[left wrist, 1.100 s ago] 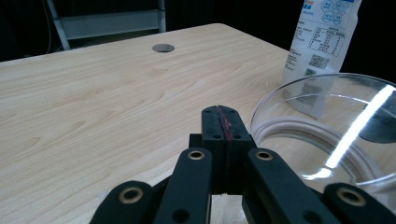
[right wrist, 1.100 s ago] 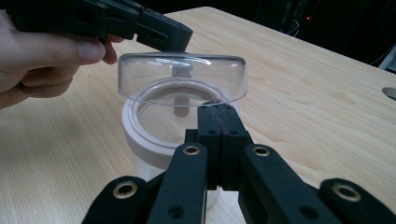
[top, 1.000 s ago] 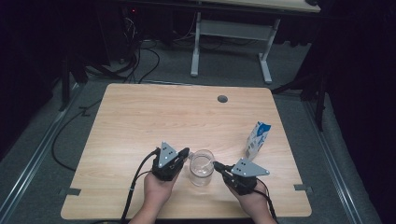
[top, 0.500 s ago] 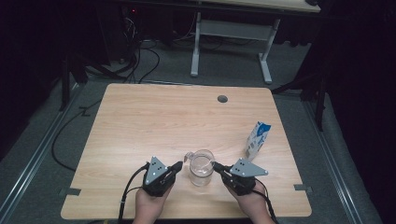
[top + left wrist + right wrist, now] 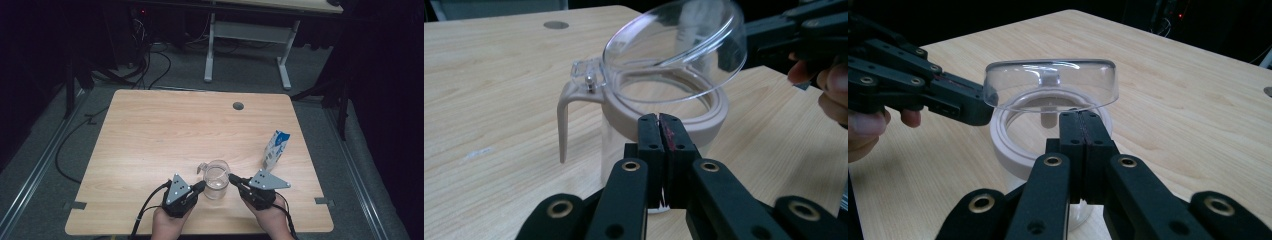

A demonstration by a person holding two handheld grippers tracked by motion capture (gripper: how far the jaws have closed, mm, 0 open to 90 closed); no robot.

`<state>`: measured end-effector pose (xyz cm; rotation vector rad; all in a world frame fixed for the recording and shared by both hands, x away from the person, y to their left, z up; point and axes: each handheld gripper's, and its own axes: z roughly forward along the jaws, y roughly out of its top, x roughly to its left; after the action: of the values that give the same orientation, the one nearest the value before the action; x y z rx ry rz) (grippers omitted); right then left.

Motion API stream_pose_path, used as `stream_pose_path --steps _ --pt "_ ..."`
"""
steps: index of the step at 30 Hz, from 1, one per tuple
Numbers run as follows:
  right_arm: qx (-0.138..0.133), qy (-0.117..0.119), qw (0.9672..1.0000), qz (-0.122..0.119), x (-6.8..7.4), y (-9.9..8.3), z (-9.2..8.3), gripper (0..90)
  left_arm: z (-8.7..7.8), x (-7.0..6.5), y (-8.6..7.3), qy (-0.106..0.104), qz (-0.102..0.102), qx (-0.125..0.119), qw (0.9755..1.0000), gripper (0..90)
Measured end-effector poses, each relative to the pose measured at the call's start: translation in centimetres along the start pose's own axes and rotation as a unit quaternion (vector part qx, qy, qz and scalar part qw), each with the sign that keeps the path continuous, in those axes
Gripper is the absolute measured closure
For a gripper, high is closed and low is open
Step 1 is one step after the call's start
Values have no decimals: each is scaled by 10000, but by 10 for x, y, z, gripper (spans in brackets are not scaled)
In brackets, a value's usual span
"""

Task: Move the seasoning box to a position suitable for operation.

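The clear pitcher (image 5: 216, 179) stood near the table's (image 5: 150, 130) front edge between the left gripper (image 5: 200, 186) and the right gripper (image 5: 233, 178), both with jaws closed on nothing. It looked light, rigid and slick, so I judged the beige collar (image 5: 711, 117) or handle (image 5: 562, 120) the safest hold. The gripper views showed its hinged lid (image 5: 1050, 90) raised, while the high view showed the milk carton (image 5: 275, 150) off to the right.

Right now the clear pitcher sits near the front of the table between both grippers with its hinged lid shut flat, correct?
Not quite. The clear pitcher does sit near the front of the table between the left gripper and right gripper, but its hinged lid is tilted up, open, as the left gripper view shows.
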<state>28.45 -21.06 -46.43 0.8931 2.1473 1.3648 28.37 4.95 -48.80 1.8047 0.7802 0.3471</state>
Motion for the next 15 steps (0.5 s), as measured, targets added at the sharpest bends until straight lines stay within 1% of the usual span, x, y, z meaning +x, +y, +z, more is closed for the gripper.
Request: stream_pose_path --steps 3,5,8,11,15 --pt "39 -26 10000 -16 1 0 1 899 -2 -2 4 -62 82 -17 9999 883" --pt "7 -17 10000 -19 2 1 2 898 -2 -3 4 -72 142 -38 9999 883" --pt "-1 -34 10000 -68 3 3 3 898 -4 -5 5 -114 126 -48 9998 883" --pt "41 -1 10000 -85 6 2 5 898 -4 -8 5 -139 85 -66 9998 883" --pt "24 42 9999 -116 8 2 6 898 -3 -13 6 -108 191 -66 9997 881"
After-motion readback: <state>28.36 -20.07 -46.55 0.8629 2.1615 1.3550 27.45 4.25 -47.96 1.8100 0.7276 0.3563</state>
